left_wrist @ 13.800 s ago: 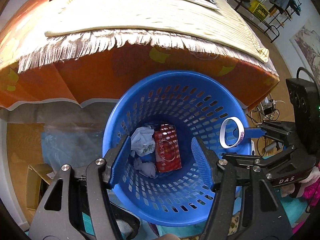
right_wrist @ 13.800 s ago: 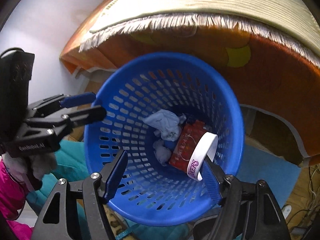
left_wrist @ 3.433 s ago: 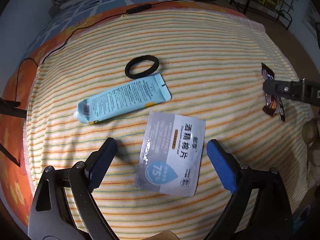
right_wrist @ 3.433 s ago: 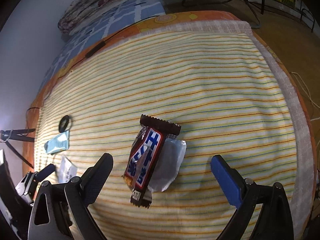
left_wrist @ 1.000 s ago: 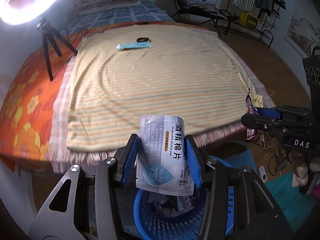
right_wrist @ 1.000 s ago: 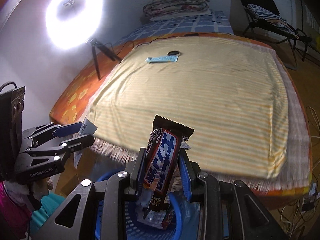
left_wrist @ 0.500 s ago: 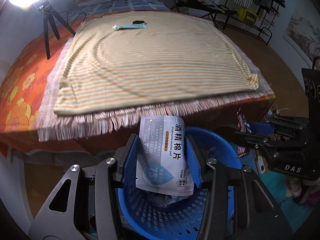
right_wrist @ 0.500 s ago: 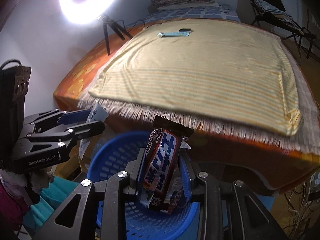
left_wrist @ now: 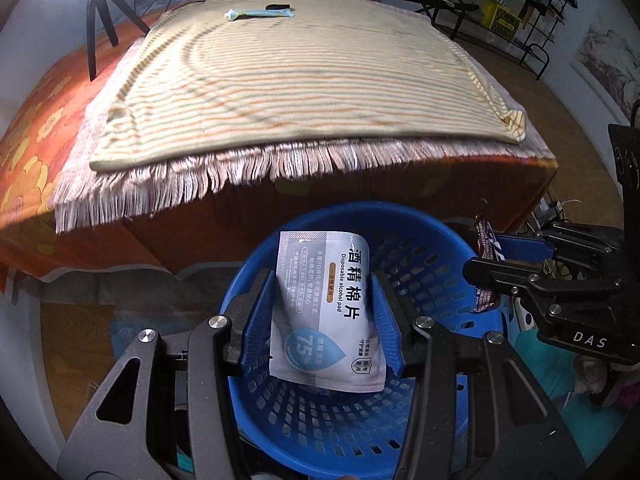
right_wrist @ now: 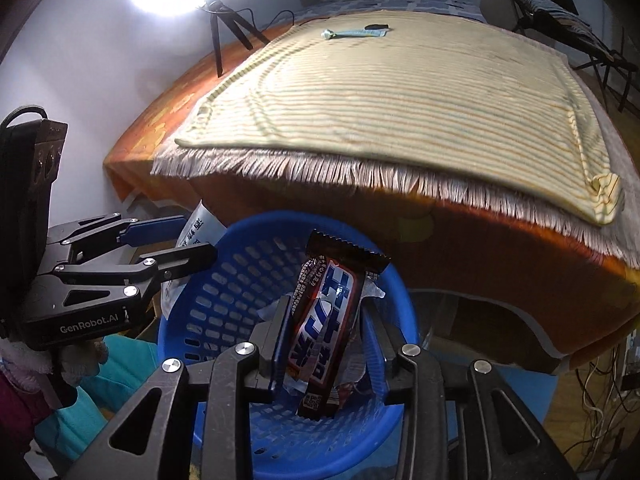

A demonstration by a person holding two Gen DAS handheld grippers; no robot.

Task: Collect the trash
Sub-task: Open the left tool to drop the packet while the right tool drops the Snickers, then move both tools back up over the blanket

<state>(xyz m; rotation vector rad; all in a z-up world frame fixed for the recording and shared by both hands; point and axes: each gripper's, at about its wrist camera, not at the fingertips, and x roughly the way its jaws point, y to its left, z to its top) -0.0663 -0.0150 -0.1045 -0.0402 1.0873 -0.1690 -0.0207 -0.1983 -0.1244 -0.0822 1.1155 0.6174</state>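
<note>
Lying beyond, a striped blanket (left_wrist: pixel 304 76) on an orange bed (right_wrist: pixel 500 248); sitting below its fringe, a blue basket (left_wrist: pixel 436 240); hovering over the basket, 2 grippers with jaws opening: left gripper (left_wrist: pixel 324 316) still pinching an alcohol pad packet (left_wrist: pixel 332 312), right gripper (right_wrist: pixel 324 340) still pinching a candy bar wrapper (right_wrist: pixel 326 320).

**Gripper Hardware: Visible Construction**

Each unit has black angular linkage arms with triangular cut-outs and silver round-head pivot screws. The fingers carry blue ribbed pads. The left gripper (left_wrist: pixel 326 316) bears white "GenRobot.AI" lettering on its side plate; the right gripper (right_wrist: pixel 324 338) bears "DAS". A black box-shaped camera housing sits behind each linkage, with a black cable looping from the left unit's.
</note>
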